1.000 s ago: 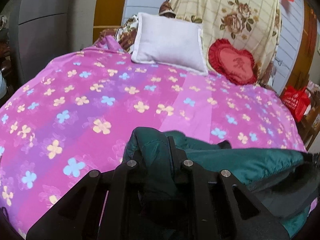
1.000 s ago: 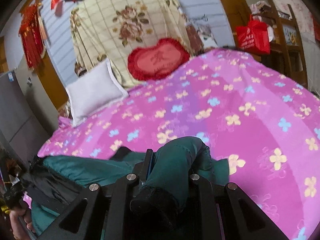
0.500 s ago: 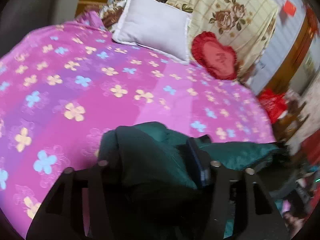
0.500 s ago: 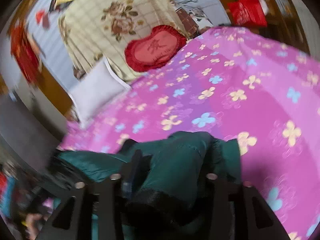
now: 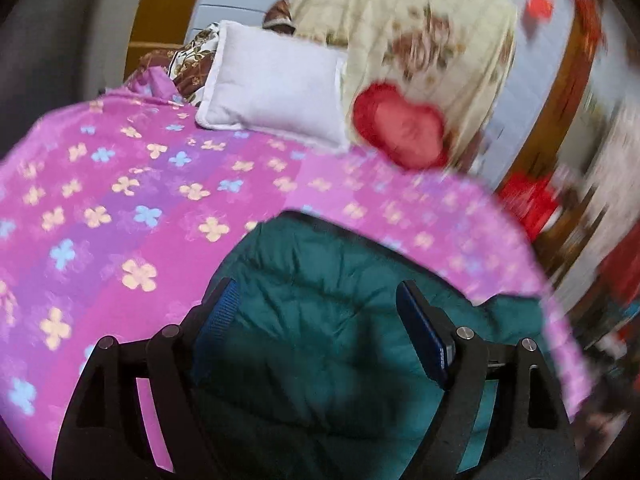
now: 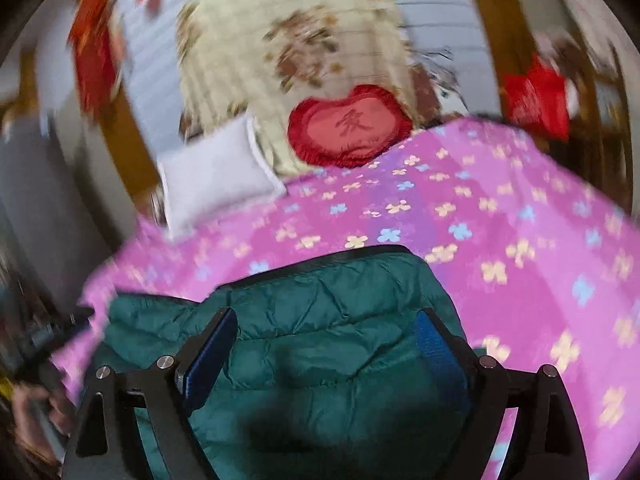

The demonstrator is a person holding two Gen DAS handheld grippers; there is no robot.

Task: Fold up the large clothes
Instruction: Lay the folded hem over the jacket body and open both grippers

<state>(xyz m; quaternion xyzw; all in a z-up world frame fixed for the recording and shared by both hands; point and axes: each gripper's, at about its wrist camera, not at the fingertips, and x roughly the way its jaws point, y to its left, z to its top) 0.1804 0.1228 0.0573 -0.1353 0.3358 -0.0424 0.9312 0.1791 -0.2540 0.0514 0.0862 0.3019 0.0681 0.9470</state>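
A dark green padded jacket (image 5: 328, 280) lies folded on the pink flowered bedspread (image 5: 120, 208) at the near edge of the bed. My left gripper (image 5: 316, 300) hangs just above it, jaws opening wide, blue pads clear of the fabric. In the right wrist view the same jacket (image 6: 340, 292) lies flat below my right gripper (image 6: 326, 328), whose jaws are also opening and hold nothing. A hand (image 6: 36, 412) shows at the lower left edge of that view.
A white pillow (image 5: 276, 84) and a red heart cushion (image 5: 400, 128) lean at the head of the bed against a cream floral blanket (image 5: 420, 40). A red bag (image 6: 536, 96) and wooden furniture stand beside the bed on the right.
Both grippers were shut on bunched folds of the jacket; both have let go, spread wide and lifted back. The jacket now lies flat on the bedspread.
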